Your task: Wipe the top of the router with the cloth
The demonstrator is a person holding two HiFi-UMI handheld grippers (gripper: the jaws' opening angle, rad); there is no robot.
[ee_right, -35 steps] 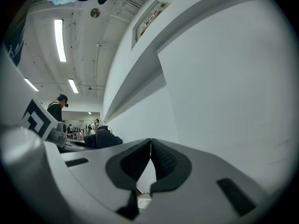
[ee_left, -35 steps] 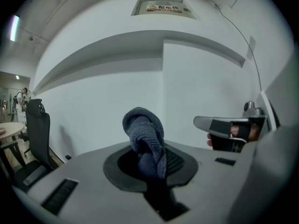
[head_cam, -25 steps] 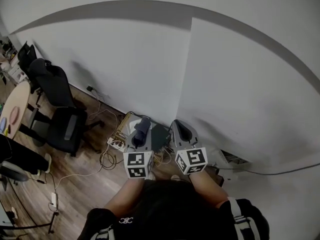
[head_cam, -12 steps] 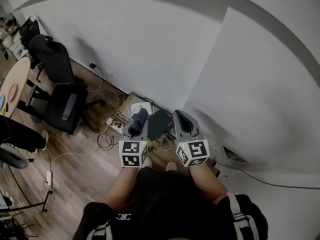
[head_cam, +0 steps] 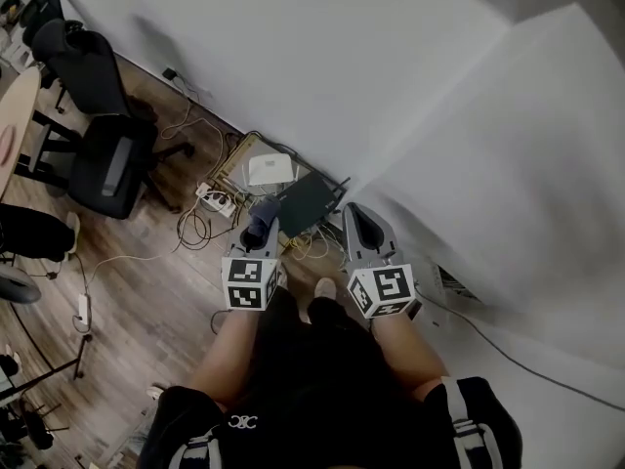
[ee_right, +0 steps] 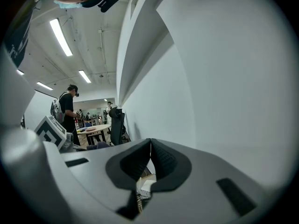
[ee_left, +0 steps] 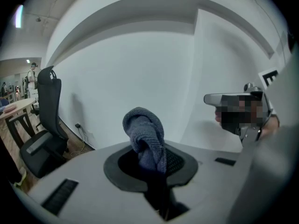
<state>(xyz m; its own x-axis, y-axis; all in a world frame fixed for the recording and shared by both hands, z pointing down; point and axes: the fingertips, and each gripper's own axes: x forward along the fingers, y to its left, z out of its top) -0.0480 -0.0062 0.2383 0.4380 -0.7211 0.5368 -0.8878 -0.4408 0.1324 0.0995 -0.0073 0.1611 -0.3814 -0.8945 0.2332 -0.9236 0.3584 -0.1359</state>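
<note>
A black router (head_cam: 311, 203) with thin antennas lies on the floor against the white wall, seen in the head view. Beside it to the left sits a white box (head_cam: 269, 169). My left gripper (head_cam: 260, 229) is shut on a dark blue-grey knitted cloth (ee_left: 145, 139), which bunches up above its jaws; it hangs in the air just left of and short of the router. To the right, my right gripper (head_cam: 357, 225) is shut with nothing in it, its pads (ee_right: 159, 158) meeting at the tips.
Tangled cables and a power strip (head_cam: 217, 201) lie on the wooden floor left of the router. A black office chair (head_cam: 103, 154) stands further left by a round table (head_cam: 12, 125). A white wall corner juts out on the right. People stand far off in the right gripper view.
The view has tilted downward, so the router and white box now show in full ahead of the grippers. Both grippers have kept their hold and spacing.
</note>
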